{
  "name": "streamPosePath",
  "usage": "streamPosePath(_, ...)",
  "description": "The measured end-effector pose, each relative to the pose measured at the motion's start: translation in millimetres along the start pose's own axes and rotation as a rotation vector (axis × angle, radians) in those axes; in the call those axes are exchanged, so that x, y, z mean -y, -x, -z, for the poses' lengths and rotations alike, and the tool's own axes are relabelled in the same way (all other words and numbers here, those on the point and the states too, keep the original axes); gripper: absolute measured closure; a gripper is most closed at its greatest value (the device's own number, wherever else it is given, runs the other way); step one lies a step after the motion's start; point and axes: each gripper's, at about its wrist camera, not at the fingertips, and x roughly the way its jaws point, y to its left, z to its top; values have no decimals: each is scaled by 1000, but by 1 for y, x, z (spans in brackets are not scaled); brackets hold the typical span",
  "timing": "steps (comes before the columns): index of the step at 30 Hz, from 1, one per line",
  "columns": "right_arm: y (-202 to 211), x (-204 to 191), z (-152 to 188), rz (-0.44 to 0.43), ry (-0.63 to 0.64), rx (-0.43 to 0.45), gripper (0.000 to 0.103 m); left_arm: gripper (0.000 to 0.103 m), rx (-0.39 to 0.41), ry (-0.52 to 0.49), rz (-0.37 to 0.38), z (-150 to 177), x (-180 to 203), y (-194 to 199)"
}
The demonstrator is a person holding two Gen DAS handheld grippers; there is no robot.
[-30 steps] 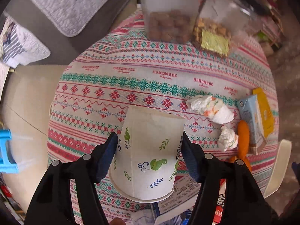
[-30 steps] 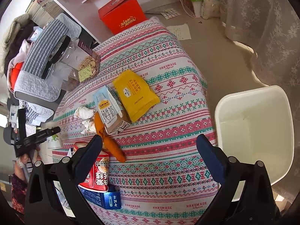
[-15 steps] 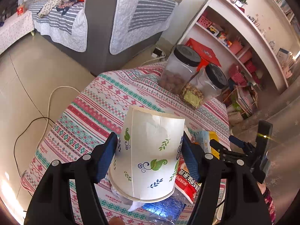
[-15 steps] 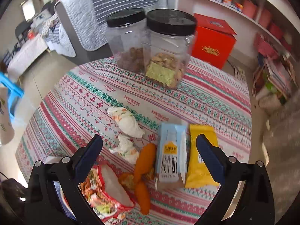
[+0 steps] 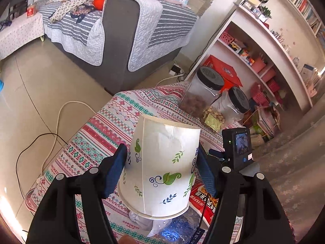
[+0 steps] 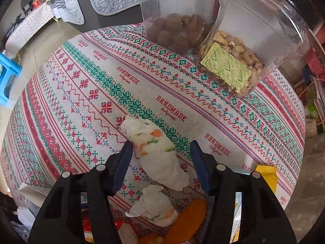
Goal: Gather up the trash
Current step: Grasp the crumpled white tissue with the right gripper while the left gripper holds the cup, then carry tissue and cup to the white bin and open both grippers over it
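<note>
My left gripper (image 5: 162, 168) is shut on a white paper cup with green leaf prints (image 5: 160, 168), held upside down above the table's near end. My right gripper (image 6: 161, 158) is open, its fingers on either side of a crumpled white tissue with orange and green print (image 6: 158, 150) lying on the patterned tablecloth (image 6: 81, 81). A second crumpled tissue (image 6: 156, 205) lies just below it. An orange peel (image 6: 186, 221), a yellow wrapper (image 6: 266, 177) and a red snack bag (image 5: 203, 201) lie close by. The right gripper's camera (image 5: 237, 148) shows in the left wrist view.
Two clear jars with black lids (image 5: 203, 93) (image 5: 229, 109) stand at the table's far side, holding nuts. A grey sofa (image 5: 121, 36) and a white shelf (image 5: 264, 46) lie beyond. Cables (image 5: 54, 126) run across the floor. A blue stool (image 6: 8, 77) stands left.
My left gripper has lifted and tilted up with the cup. My right gripper has swung over the table, dropped low and narrowed its jaws around the printed tissue.
</note>
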Motion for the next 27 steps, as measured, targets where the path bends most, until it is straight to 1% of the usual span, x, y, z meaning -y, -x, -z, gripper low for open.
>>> streamPosePath(1, 0, -1, 0, -11, -2, -1, 57, 37, -4, -2, -1, 1, 1, -1)
streamPosePath(3, 1, -1, -1, -24, -16, -4, 63, 37, -10, -6, -5, 1, 1, -2)
streamPosePath(8, 6, -2, 7, -17, -41, -3, 66, 37, -13, -7, -11, 3, 1, -1)
streamPosePath(11, 20, 4, 13, 4, -64, 21, 66, 37, -13, -5, -11, 3, 1, 1)
streamPosePath(17, 70, 22, 21, 36, -128, 120, 66, 37, 13, 2, -3, 4, 3, 12)
streamPosePath(22, 121, 41, 39, 58, -218, 223, 66, 37, 51, 13, 7, 4, 10, 19)
streamPosePath(24, 133, 47, 42, 70, -252, 264, 66, 37, 71, 14, 11, 4, 13, 22)
streamPosePath(27, 158, 57, 56, 103, -312, 334, 66, 37, 100, 14, 20, 5, 21, 27)
